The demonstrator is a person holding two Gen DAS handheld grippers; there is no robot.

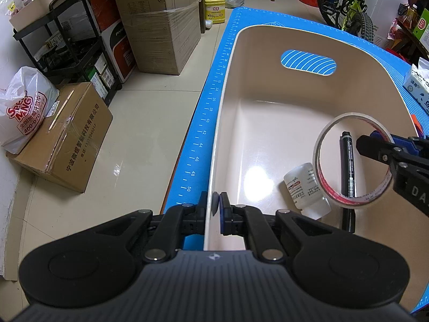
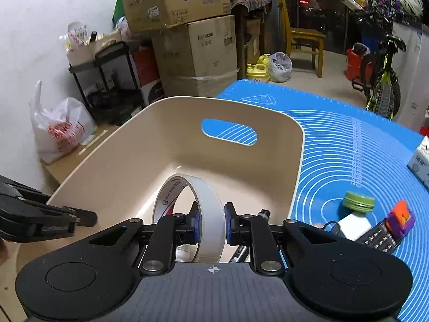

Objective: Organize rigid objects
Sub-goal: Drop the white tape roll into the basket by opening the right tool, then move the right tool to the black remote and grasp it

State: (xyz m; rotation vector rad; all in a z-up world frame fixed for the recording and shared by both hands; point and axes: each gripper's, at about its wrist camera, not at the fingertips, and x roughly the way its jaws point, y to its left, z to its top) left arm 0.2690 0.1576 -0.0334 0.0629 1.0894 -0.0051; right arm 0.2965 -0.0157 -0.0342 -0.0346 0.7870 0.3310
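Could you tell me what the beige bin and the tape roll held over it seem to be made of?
The beige bin looks like smooth moulded plastic: its floor throws a glossy glare and its rim is rounded. The tape roll, clamped in the right gripper, appears to be translucent film tape on a thin printed core, probably card.

One bin (image 1: 230, 86) on one blue mat (image 2: 348, 139). Two tools: left tool (image 1: 213, 205), right tool (image 2: 211, 220). One tape roll (image 2: 211, 214). In the bin: one marker (image 1: 348, 166), one small bottle (image 1: 303, 185). On the mat at 3 o'clock of the bin: one green tin (image 2: 359, 200), one white block (image 2: 354, 225), one remote (image 2: 378, 237), one purple-orange item (image 2: 400, 218), one tissue pack (image 2: 421, 161). Floor: two yellow jugs (image 2: 258, 68), one chair (image 2: 305, 37), one bike (image 2: 383, 80), one black cart (image 1: 77, 45).
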